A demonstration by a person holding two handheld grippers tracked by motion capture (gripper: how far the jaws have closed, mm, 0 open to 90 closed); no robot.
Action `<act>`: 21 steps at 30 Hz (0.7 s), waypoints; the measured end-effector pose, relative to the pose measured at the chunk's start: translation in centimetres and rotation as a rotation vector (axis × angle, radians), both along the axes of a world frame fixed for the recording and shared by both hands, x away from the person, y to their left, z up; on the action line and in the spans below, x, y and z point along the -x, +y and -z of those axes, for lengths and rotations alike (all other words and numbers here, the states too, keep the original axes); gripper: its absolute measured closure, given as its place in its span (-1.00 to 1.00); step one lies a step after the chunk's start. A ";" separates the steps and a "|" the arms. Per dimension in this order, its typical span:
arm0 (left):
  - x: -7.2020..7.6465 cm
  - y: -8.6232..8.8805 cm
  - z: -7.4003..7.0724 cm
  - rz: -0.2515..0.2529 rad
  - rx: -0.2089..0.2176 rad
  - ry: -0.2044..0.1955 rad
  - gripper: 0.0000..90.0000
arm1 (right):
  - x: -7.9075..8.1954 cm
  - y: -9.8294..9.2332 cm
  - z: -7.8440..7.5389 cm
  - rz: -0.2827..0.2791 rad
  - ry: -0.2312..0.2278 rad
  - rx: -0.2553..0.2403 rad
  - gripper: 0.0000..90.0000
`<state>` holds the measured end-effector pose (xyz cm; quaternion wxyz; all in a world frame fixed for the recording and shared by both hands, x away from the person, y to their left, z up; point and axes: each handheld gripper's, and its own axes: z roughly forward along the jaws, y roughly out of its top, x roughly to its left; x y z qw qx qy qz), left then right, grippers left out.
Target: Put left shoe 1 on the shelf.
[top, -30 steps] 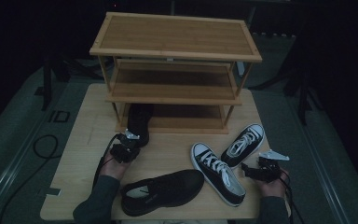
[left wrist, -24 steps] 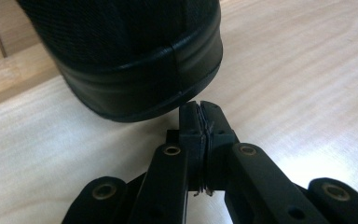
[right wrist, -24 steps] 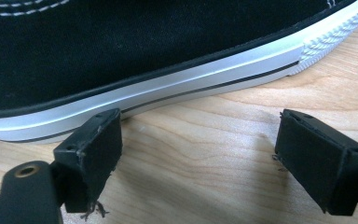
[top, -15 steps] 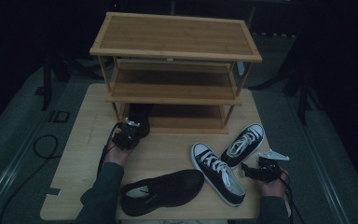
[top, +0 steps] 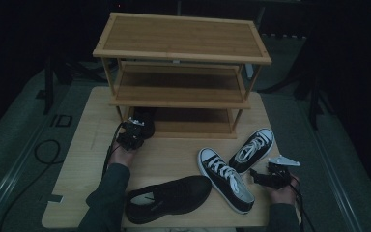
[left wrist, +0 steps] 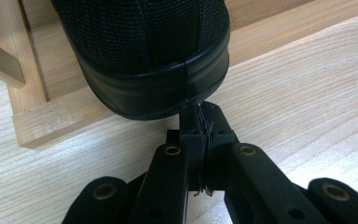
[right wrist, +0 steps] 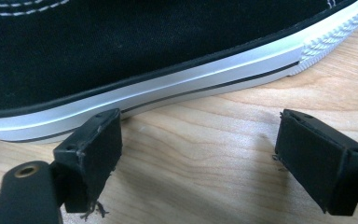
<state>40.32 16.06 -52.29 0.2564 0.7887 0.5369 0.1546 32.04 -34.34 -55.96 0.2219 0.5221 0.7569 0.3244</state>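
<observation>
Pushing with closed jaws, the left tongs [left wrist: 198, 122] are touching the heel of the black mesh shoe [left wrist: 144, 51], probably to slide it deeper onto the bottom shelf [top: 193, 126] of the bamboo rack [top: 183, 36]. The left gripper view is showing this contact closely; in the high view the shoe is looking only like a dark shape. The right tongs [right wrist: 200, 149] are standing open and empty on the worktop [top: 174, 157], just beside the canvas sneaker [right wrist: 168, 51], perhaps waiting.
</observation>
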 end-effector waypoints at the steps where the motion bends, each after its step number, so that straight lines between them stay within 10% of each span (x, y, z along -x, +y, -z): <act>1: 0.0 0.0 0.0 0.001 0.000 -0.001 0.95 | 0.0 0.0 0.0 0.000 0.000 0.000 -0.67; 21: 3.2 0.7 -3.4 0.160 0.049 -0.015 0.33 | 0.0 0.0 0.0 0.000 0.000 0.000 -0.67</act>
